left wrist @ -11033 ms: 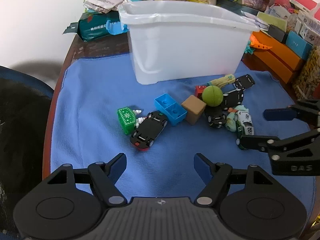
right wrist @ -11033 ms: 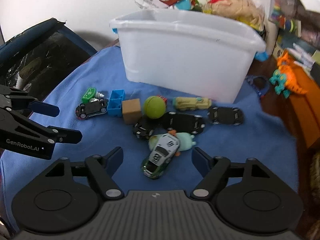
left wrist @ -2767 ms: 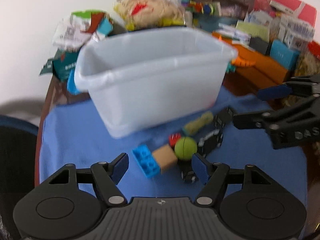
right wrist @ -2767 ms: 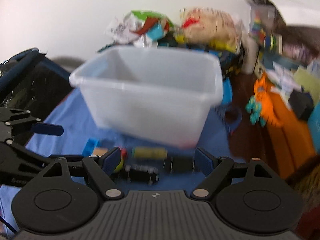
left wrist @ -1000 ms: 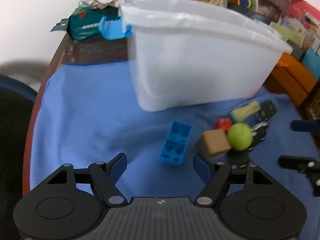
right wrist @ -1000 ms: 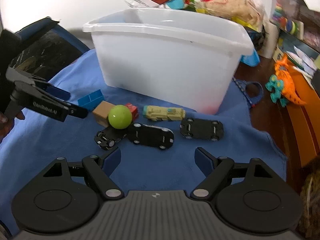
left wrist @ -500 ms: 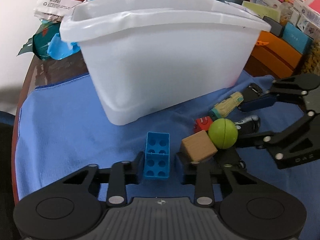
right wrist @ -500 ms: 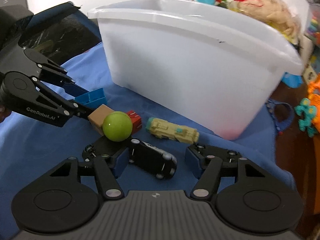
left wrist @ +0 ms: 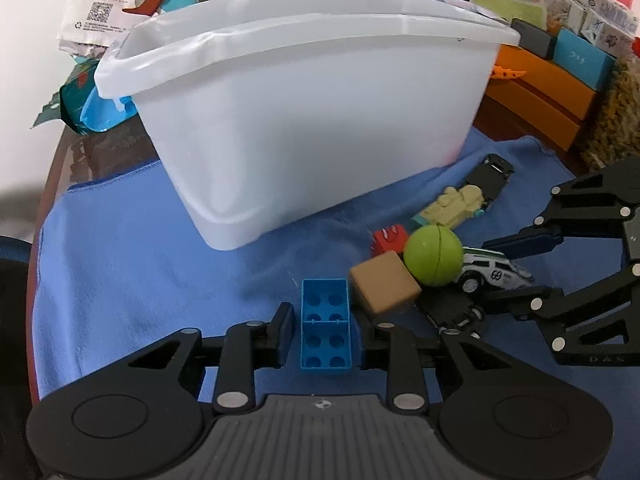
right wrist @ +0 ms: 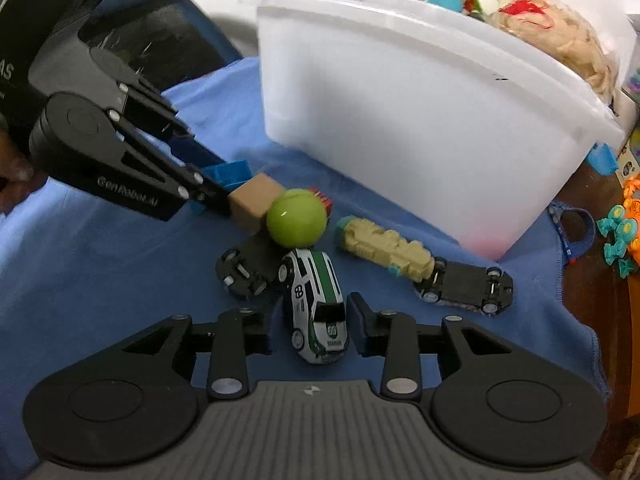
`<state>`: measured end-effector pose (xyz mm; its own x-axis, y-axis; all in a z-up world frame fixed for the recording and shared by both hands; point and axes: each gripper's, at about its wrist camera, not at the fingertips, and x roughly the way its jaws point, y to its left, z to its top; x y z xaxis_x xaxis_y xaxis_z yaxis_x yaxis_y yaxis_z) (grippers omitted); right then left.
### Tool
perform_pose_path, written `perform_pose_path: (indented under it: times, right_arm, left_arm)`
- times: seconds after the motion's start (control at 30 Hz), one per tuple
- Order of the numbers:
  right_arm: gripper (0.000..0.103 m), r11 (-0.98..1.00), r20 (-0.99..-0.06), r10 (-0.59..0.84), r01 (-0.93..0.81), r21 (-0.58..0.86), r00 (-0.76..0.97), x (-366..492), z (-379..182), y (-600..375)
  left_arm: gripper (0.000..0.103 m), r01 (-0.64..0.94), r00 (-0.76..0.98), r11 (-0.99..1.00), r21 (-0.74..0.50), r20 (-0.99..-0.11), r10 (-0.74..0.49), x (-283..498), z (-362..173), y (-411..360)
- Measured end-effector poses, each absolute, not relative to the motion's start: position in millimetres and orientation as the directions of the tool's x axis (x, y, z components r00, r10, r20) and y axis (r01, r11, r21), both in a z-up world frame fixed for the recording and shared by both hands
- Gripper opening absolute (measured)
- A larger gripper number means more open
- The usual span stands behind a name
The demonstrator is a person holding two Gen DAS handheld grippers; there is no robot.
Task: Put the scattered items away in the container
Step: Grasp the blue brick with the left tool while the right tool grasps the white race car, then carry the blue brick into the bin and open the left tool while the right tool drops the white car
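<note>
My left gripper is shut on a blue building brick lying on the blue cloth. My right gripper is closed around a white and green toy car, jaws at its sides. Beside them lie a tan cube, a green ball, a red block, a beige toy train and two overturned black cars. The white plastic bin stands just behind them; its inside is hidden.
Snack bags and wrappers pile up behind the bin. Orange and blue boxes stand at the right. A dinosaur toy lies off the cloth on the wooden table. A dark chair is at the left.
The right gripper has closed in on the white and green car, now upright between its jaws. The left gripper has stayed shut on the blue brick.
</note>
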<state>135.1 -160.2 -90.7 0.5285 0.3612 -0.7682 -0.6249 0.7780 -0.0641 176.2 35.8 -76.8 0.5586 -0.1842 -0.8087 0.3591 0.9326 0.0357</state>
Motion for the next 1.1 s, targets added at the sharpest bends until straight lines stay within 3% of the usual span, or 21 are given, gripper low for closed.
perform_pose_path:
  times: [0.1,0.57,0.9,1.1]
  right_arm:
    - [0.035,0.805,-0.766,0.363,-0.592,-0.029,0.531,133.9,-90.6,-163.7]
    - [0.033,0.821,-0.732,0.379,-0.570,-0.016,0.566,111.0,-31.0,-177.9]
    - [0.033,0.877,-0.662,0.334,-0.479,-0.043,0.671,138.4,45.9,-185.5]
    - [0.033,0.899,-0.613,0.299,-0.431,-0.075,0.731,186.3,71.2,-186.8]
  left_arm:
    - [0.027,0.352,0.571,0.934,0.062,-0.805,-0.161,171.6,-77.2,33.0]
    - [0.027,0.350,0.585,0.936,0.026,-0.787,-0.197,130.7,-15.3,34.9]
    - [0.027,0.353,0.714,0.929,0.114,-0.674,-0.188,148.8,69.5,25.5]
    - [0.027,0.326,0.757,0.935,0.137,-0.630,-0.172,195.7,92.3,21.4]
